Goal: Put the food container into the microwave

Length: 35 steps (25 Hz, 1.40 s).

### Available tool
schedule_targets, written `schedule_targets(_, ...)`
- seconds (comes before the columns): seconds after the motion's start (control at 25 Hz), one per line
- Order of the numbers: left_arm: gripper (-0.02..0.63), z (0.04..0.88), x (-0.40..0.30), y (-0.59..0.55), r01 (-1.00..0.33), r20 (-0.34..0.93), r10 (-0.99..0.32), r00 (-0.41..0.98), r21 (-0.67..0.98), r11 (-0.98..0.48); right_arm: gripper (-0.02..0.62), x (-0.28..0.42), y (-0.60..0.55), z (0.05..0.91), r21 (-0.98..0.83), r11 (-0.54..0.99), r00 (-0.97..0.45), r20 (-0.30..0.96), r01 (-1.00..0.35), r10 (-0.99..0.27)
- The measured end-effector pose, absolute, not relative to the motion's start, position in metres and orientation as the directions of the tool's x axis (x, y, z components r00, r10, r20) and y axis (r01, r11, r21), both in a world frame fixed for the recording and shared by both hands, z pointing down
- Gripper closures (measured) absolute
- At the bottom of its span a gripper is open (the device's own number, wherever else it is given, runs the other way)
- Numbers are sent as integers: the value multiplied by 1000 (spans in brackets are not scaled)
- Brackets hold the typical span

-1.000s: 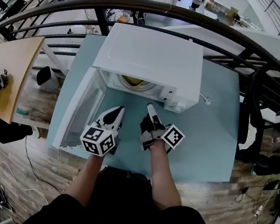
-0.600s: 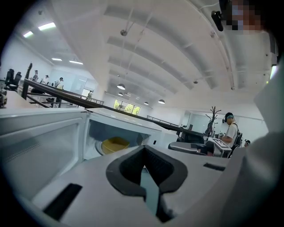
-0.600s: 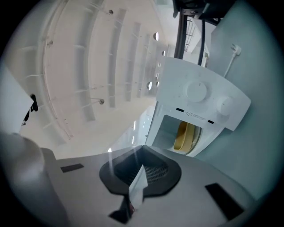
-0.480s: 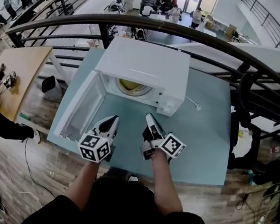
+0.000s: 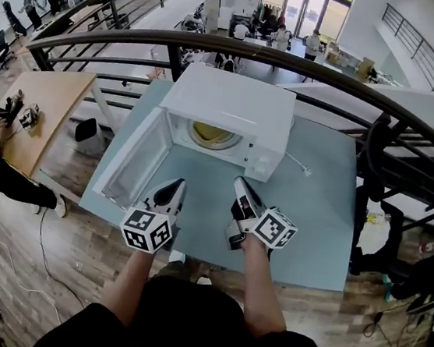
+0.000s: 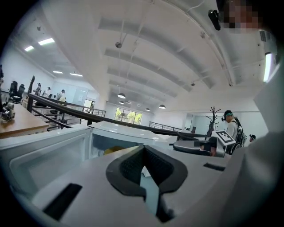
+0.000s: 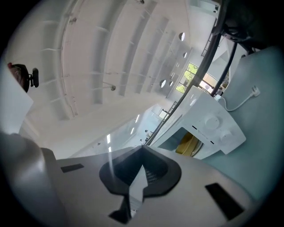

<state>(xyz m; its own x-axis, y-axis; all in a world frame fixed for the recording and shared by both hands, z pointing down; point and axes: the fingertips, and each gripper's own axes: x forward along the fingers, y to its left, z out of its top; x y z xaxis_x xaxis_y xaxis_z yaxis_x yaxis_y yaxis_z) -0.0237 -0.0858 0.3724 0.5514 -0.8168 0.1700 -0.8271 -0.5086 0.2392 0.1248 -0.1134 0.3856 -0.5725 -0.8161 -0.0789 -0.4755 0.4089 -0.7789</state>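
Head view looks steeply down on a pale blue-green surface [image 5: 317, 220] that stands against a dark curved railing [image 5: 217, 45]. A white microwave [image 5: 234, 100] sits at the far middle of the surface. Its door [image 5: 136, 163] is swung wide open to the left, and its control panel [image 5: 264, 163] faces the person. A white cord [image 5: 302, 168] lies on the surface just right of the microwave.

Nearer the person, both arms reach forward over the bare front part of the surface, well short of the microwave. The left tool [image 5: 174, 187] points toward the open door. The right tool [image 5: 240, 186] points toward the cavity. Each carries a marker cube at its rear, the left one [image 5: 147, 229] and the right one [image 5: 275, 228].

In the left gripper view, the left tool [image 6: 143, 153] has its jaws pressed together, their dark pads meeting at the tips, with nothing between them. The microwave [image 6: 128, 132] lies straight ahead of it. In the right gripper view, the right tool [image 7: 142, 151] is likewise closed and empty, and the microwave [image 7: 213, 126] appears tilted at the right.

The yellow food container [image 5: 210, 135] sits inside the microwave's cavity. It is partly hidden by the roof in the head view. It shows as a yellow shape through the opening in the left gripper view [image 6: 113, 150] and in the right gripper view [image 7: 188, 142].
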Motion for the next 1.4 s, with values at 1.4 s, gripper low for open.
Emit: schedule_targets(1.4,600,334,-98,-77,-790,93,-790,605,196,-582,589,85,-54,317,-292,402,-426,21,-868,-904)
